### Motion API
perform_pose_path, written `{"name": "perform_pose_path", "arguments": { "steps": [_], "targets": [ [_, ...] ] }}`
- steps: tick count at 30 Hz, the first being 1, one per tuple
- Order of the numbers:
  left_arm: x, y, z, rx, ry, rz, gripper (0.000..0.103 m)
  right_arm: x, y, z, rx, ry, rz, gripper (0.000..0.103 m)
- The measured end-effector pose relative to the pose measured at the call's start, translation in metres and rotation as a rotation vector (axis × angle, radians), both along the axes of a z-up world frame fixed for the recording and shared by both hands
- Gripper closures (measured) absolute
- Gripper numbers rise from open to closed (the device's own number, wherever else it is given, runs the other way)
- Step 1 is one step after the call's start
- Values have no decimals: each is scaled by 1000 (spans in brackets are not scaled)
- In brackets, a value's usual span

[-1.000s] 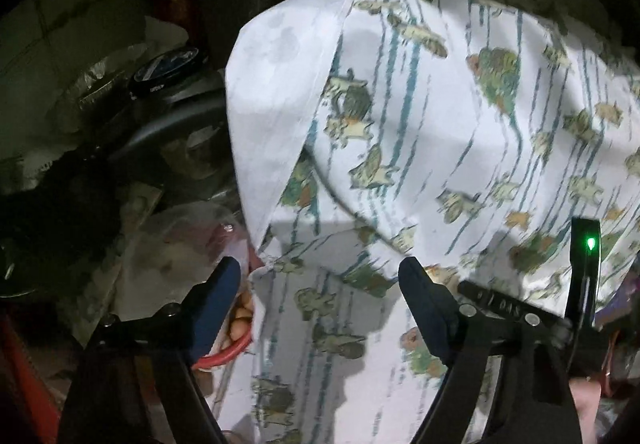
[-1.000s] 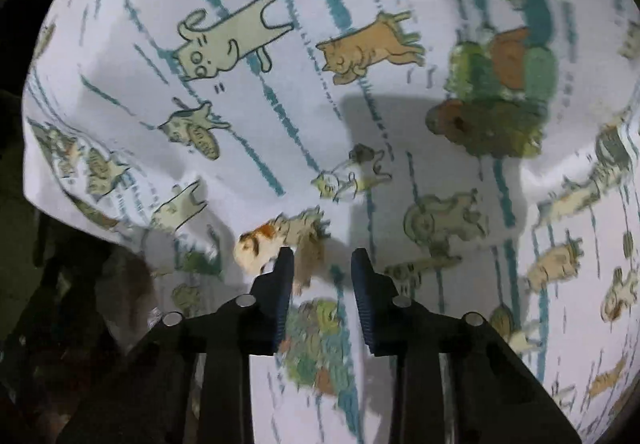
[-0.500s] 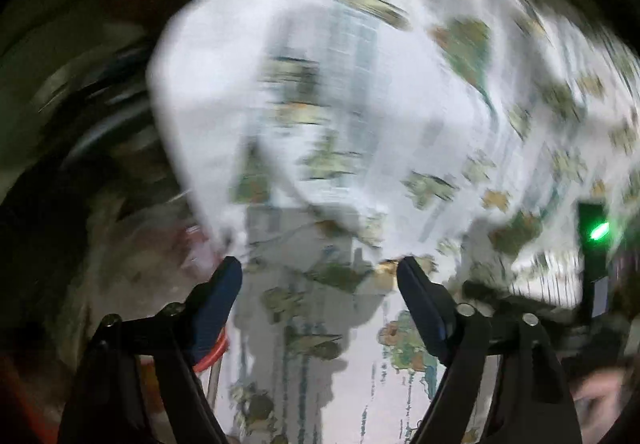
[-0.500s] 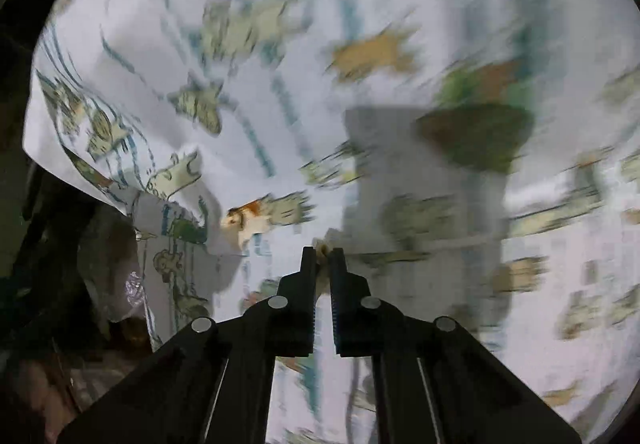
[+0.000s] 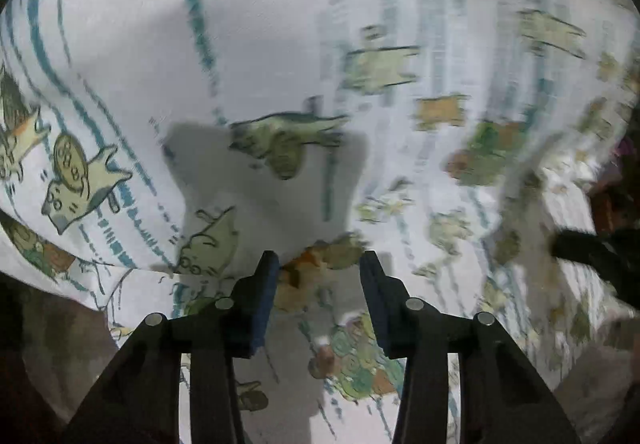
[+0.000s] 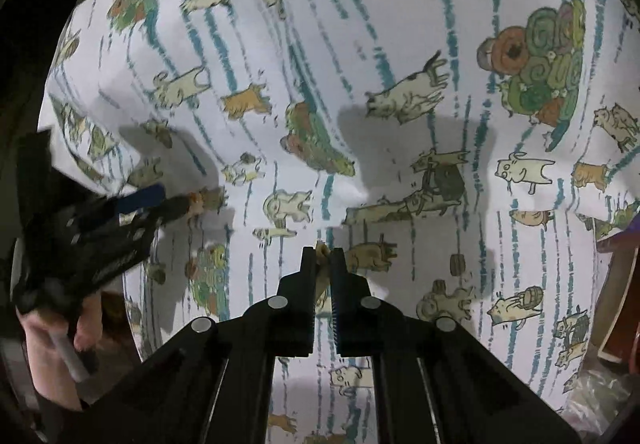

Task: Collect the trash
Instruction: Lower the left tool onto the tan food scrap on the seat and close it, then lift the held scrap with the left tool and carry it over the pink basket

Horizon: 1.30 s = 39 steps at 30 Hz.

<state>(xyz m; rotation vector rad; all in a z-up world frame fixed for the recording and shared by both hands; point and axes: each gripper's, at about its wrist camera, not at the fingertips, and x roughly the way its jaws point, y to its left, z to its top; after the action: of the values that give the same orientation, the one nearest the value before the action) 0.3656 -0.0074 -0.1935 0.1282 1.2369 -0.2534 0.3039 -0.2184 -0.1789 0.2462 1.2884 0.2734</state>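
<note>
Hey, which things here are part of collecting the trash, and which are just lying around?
In use:
- white plastic bag printed with cartoon cats and teal stripes
- right gripper, shut on a fold of the bag
- left gripper, open, closing in on the bag

Lying about:
- crumpled clear plastic, lower right
- dark red box-like object, right edge

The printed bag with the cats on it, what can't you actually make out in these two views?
- Left wrist view: the printed bag fills the frame, hiding whatever lies behind; its right half is motion-blurred.
- Left gripper: jaws apart, whether they touch the bag is unclear.
- Right wrist view: the right gripper pinches a fold; the bag's contents and opening are hidden.
- The items at the right edge are cut off.
</note>
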Motion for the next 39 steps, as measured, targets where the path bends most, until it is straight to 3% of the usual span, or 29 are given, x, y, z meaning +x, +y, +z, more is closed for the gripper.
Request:
{"name": "perform_pose_path", "arguments": {
  "steps": [9, 12, 17, 21, 25, 28, 31, 34, 39],
  "targets": [
    [12, 18, -22, -50, 7, 75, 57, -3, 1, 12, 25, -3, 29, 97],
    [8, 19, -27, -42, 14, 53, 57, -1, -6, 14, 43, 8, 11, 97],
    [3, 20, -23, -217, 140, 19, 57, -1, -17, 23, 53, -4, -7, 97],
    [-4, 7, -20, -47, 69, 5, 57, -3, -23, 25, 55, -1, -21, 97],
    [1, 4, -22, -85, 83, 60, 57, -3, -27, 25, 55, 2, -30, 97],
    [5, 0, -22, -58, 82, 81, 56, -3, -30, 25, 47, 0, -31, 97],
    [10, -17, -23, -70, 82, 109, 70, -2, -32, 27, 26, -12, -37, 97],
    [11, -22, -21, -51, 70, 131, 70, -1, -35, 33, 21, -22, -47, 97],
    [-7, -30, 20, -35, -44, 126, 70, -9, -33, 52, 46, -92, -23, 97]
  ]
}}
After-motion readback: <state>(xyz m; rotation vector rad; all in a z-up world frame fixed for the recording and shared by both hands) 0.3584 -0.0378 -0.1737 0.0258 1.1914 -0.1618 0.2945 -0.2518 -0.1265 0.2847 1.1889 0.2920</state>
